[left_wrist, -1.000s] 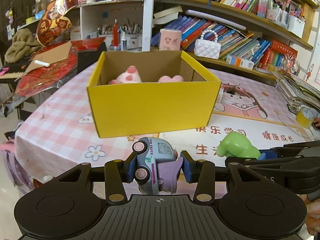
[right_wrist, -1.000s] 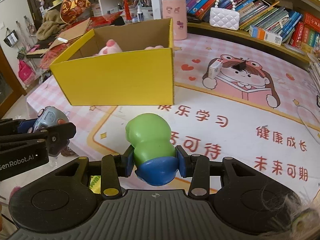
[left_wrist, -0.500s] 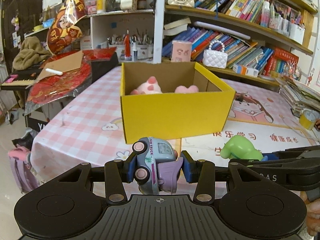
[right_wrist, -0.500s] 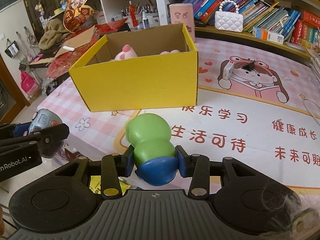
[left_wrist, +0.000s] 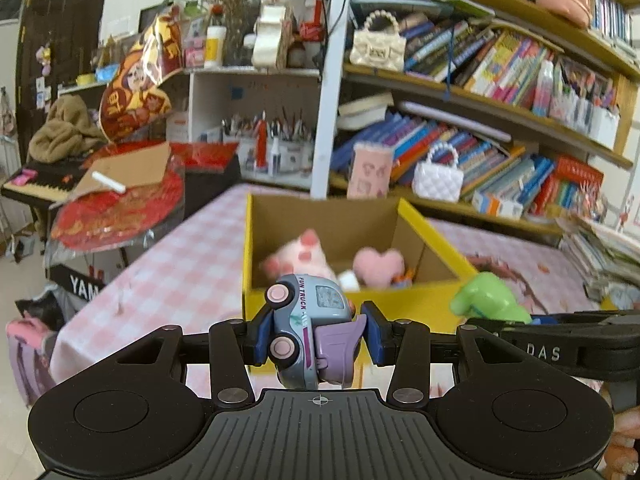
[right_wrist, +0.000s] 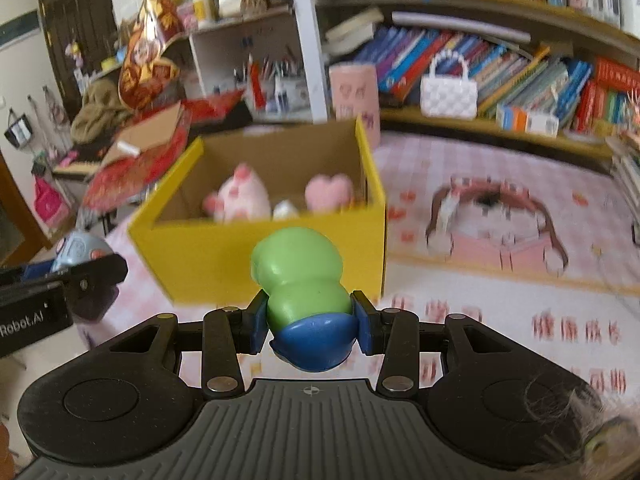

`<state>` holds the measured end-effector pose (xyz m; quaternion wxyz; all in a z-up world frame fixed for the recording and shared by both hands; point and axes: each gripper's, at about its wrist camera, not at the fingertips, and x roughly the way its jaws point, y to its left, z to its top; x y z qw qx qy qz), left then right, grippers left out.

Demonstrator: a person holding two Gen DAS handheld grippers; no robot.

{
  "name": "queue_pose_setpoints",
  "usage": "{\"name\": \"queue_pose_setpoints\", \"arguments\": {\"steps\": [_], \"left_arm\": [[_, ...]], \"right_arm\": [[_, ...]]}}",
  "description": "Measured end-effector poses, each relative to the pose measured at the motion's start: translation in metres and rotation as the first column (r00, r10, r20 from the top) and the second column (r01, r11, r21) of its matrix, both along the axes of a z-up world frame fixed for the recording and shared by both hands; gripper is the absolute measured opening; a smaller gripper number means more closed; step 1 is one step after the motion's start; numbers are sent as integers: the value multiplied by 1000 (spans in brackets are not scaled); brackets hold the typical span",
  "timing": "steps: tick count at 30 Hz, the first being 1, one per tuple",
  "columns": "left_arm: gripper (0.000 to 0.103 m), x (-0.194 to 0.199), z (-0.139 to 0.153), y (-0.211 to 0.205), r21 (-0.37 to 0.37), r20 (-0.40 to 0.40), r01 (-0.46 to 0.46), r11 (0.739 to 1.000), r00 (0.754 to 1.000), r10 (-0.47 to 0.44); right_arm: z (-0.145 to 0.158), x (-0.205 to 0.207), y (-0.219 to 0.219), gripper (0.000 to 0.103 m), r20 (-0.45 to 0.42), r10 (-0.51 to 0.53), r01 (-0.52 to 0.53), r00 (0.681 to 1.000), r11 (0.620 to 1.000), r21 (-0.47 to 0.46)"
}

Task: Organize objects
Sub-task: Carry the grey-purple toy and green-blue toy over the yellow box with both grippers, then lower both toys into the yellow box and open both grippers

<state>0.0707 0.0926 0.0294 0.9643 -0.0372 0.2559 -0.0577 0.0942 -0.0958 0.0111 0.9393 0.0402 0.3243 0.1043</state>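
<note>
Between the left gripper's [left_wrist: 313, 337] pads sits the toy truck [left_wrist: 310, 330], pinched on its side, the yellow box [left_wrist: 400, 304] just beyond. Ahead of the right gripper [right_wrist: 307, 323], which clamps the green-and-blue toy [right_wrist: 302, 280], stands that same box.
</note>
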Motion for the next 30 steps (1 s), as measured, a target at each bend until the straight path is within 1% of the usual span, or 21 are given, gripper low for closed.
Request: {"name": "queue_pose_setpoints", "arguments": {"steps": [6, 11, 15, 21, 26, 30], "left_arm": [[43, 36, 7, -8, 4, 30, -9, 1000, 1000, 9], [43, 67, 3, -17, 19, 22, -16, 1000, 1000, 15], [43, 93, -7, -24, 36, -14, -22, 999, 1000, 22], [43, 121, -16, -29, 63, -57, -35, 997, 998, 39], [43, 143, -30, -33, 97, -109, -42, 994, 993, 52], [43, 156, -40, -37, 120, -144, -41, 992, 988, 58]], "right_arm": [[18, 43, -3, 39, 58, 4, -5, 998, 1000, 11], [19, 82, -1, 39, 76, 29, -30, 997, 1000, 5], [12, 113, 3, 39, 55, 76, -75, 996, 997, -8], [-8, 156, 12, 39, 11, 151, -150, 988, 987, -57], [-21, 183, 16, 39, -29, 182, -183, 983, 980, -72], [-27, 196, 21, 39, -62, 233, -239, 970, 965, -104]]}}
